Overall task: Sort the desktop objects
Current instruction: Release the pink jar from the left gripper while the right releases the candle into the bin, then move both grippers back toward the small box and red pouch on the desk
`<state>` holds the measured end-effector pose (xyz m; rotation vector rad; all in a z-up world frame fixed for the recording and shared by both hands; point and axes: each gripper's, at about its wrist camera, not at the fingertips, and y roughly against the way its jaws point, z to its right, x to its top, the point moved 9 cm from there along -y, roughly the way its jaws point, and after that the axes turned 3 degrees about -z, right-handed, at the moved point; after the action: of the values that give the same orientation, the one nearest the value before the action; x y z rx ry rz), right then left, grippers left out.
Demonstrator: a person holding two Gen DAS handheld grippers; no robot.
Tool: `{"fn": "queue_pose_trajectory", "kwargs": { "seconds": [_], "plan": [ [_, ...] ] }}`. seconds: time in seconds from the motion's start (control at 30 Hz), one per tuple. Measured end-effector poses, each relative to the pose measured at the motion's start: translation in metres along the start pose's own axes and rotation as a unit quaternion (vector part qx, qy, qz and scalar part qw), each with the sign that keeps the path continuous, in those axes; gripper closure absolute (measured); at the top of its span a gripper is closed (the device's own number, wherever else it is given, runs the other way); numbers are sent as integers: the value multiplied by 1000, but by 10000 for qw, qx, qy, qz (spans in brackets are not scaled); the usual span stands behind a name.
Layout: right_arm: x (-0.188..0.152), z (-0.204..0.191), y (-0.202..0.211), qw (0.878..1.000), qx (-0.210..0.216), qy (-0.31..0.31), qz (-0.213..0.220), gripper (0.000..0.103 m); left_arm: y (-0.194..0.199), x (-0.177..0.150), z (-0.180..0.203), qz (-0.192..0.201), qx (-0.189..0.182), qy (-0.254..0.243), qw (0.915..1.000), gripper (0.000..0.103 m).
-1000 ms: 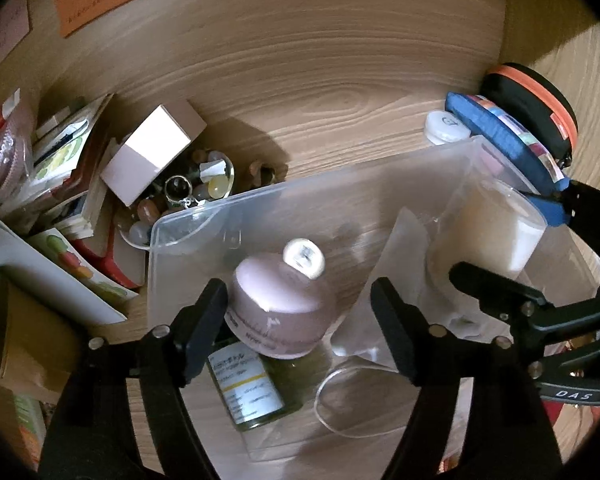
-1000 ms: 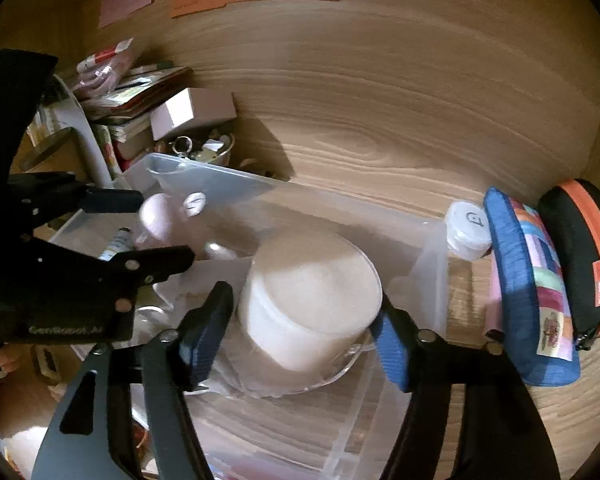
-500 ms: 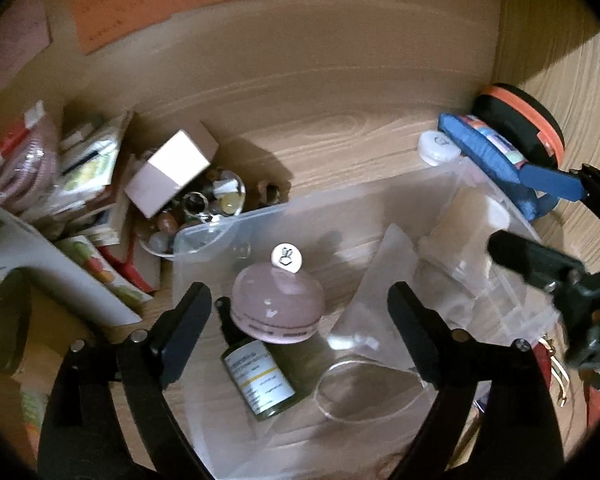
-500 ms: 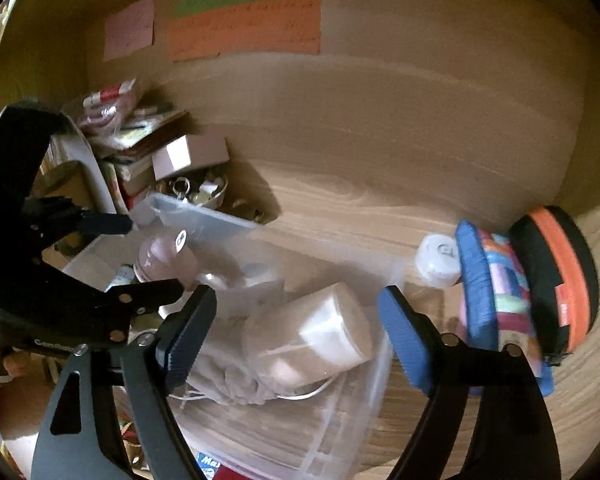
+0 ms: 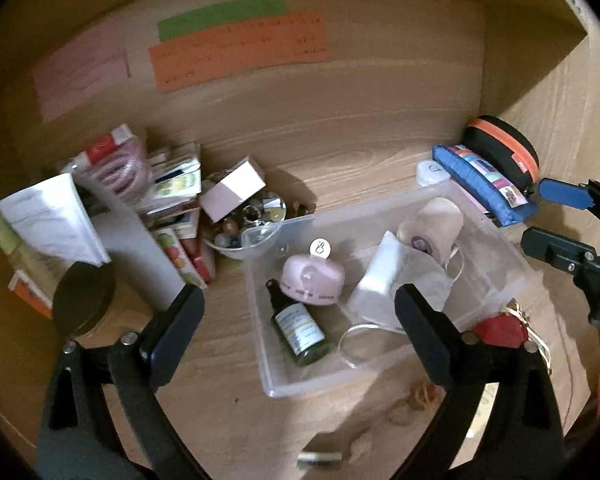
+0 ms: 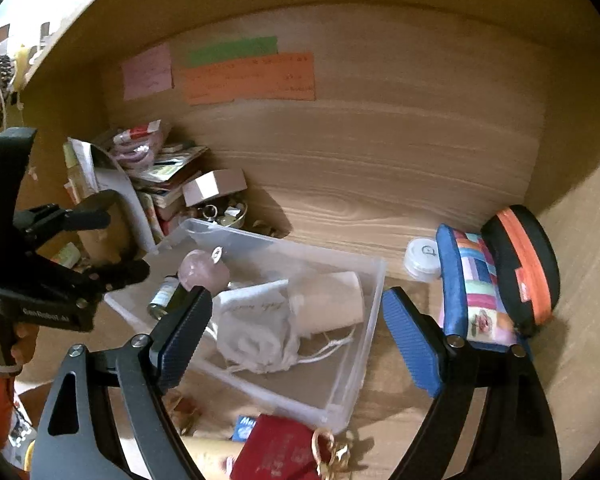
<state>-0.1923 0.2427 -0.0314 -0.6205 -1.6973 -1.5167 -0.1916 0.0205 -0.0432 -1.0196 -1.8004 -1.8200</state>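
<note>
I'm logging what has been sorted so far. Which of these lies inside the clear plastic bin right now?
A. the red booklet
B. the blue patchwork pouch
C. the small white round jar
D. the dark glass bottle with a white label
D: the dark glass bottle lies on the floor of the clear plastic bin, beside the pink dome.

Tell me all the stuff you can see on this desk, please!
clear plastic bin: one, see-through, middle of the desk
pink round jar: one, in the bin
dark green bottle: one, lying in the bin
white drawstring pouch: one, in the bin
pale cylinder: one, on its side in the bin
bowl of beads: one, left of the bin
pink box: one, on the bowl
blue patchwork pouch: one, right of the bin
black and orange case: one, far right
small white pot: one, beside the blue pouch
paper notes: three, pink, green, orange, back wall
left gripper: open, empty
right gripper: open, empty
</note>
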Motion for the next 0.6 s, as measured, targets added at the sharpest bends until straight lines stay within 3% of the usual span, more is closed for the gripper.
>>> {"fn": "queue_pose_trajectory", "kwargs": {
  "seconds": [0.27,0.6],
  "plan": [
    [-21,-4,25,9999,-149,35,11,16,17,-27,-11,-19,-71,54,10000,5],
    [-64,3,29,9990,-320,-159,-283,12,5,-93,-12,-478,-86,-15,9988,5]
  ]
}}
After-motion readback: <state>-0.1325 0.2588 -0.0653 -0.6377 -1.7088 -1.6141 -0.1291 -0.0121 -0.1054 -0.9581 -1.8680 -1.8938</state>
